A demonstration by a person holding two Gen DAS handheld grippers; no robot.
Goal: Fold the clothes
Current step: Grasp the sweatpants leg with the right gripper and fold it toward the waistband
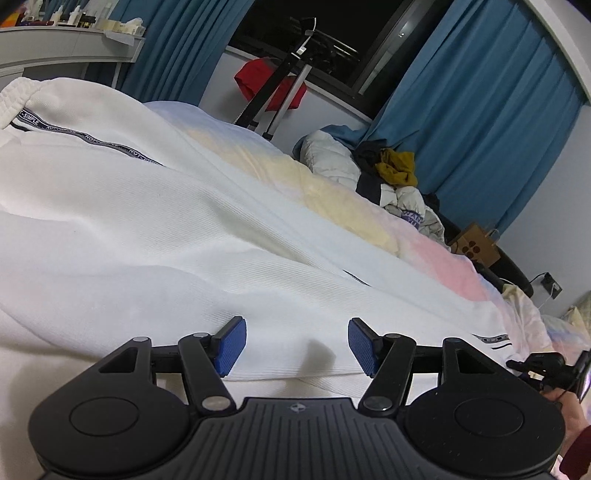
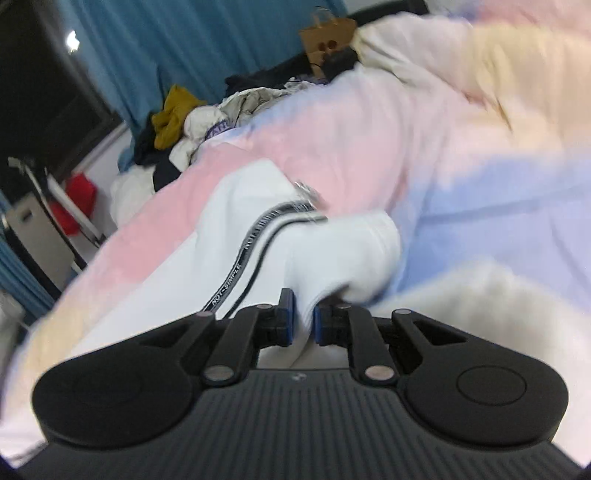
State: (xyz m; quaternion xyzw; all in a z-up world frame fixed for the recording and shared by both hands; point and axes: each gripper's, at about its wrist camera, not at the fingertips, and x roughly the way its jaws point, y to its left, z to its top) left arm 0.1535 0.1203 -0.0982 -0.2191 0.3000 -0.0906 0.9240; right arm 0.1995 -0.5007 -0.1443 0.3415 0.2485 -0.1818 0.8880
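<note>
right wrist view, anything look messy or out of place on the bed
Yes: a heap of unfolded clothes, mustard, white and dark, is dumped at the far edge of the pastel bedspread. The white trousers with a lettered stripe lie bunched in the right gripper.

A pastel quilt (image 1: 424, 243) in yellow, pink and blue covers the bed. Blue curtains (image 1: 491, 129) hang behind the quilt. A brown paper bag (image 1: 476, 245) stands beside its far edge. A red cloth (image 1: 258, 79) hangs beyond it, below the dark window (image 1: 332, 33).
</note>
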